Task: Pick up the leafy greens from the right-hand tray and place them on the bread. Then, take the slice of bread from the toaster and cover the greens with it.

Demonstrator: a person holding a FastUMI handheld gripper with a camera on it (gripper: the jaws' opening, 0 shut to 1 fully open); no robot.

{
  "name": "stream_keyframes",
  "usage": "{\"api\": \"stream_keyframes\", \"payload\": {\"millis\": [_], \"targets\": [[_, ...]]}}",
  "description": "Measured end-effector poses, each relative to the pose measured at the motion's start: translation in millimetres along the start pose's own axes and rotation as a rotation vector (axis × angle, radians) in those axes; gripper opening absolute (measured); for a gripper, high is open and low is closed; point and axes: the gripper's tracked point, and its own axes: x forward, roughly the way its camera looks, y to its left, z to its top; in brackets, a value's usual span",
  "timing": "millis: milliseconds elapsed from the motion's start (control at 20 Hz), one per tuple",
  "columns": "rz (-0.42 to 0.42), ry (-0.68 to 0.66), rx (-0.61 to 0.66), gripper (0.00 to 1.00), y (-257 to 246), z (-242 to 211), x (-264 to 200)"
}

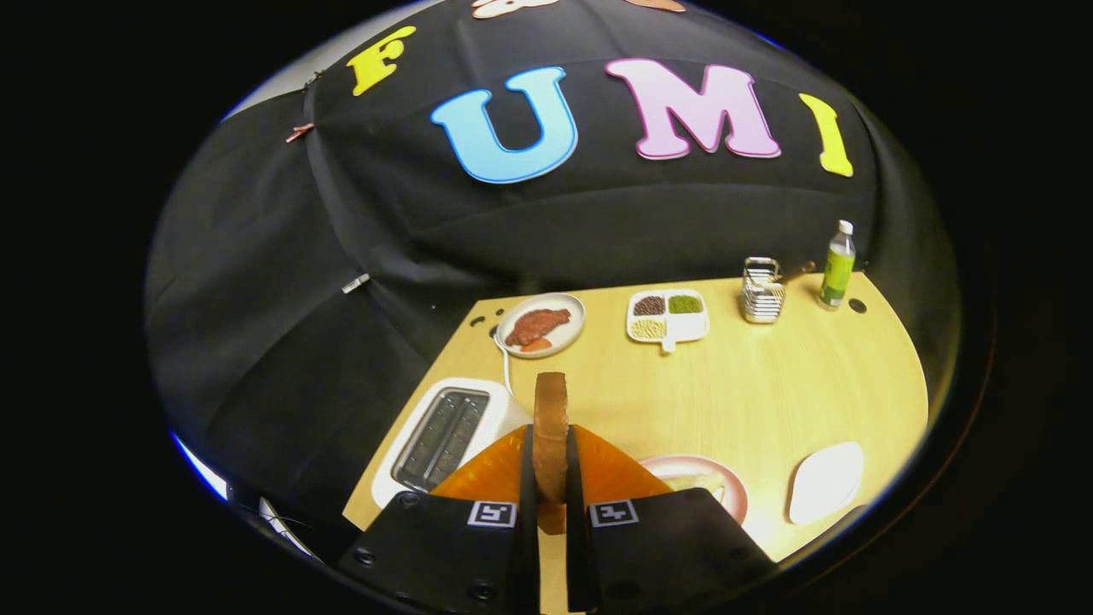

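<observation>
We see our gripper (pixel 551 465) clamped tight on the bread slice (pixel 551 427), standing upright between the jaws, just right of the toaster (pixel 444 436).

Wooden table (pixel 768 393) with toaster (pixel 448 431), plates (pixel 541 325), bottle (pixel 837 266).

Tabletop (pixel 768 384) brightly lit, cloth dark; strong fisheye bending; rim perhaps slightly soft.

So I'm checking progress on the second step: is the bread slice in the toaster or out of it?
Out. The bread slice stands on edge, clamped in the gripper; both toaster slots look empty.
</observation>
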Motion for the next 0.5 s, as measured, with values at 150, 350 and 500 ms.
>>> {"api": "stream_keyframes", "payload": {"millis": [150,350,500], "targets": [[0.009,0.029,0.062,0.17,-22.1,-20.9,-2.3],[0.006,0.048,0.138,0.16,-51.0,-36.4,3.7],[0.01,0.072,0.211,0.17,-67.5,-50.7,12.1]]}}
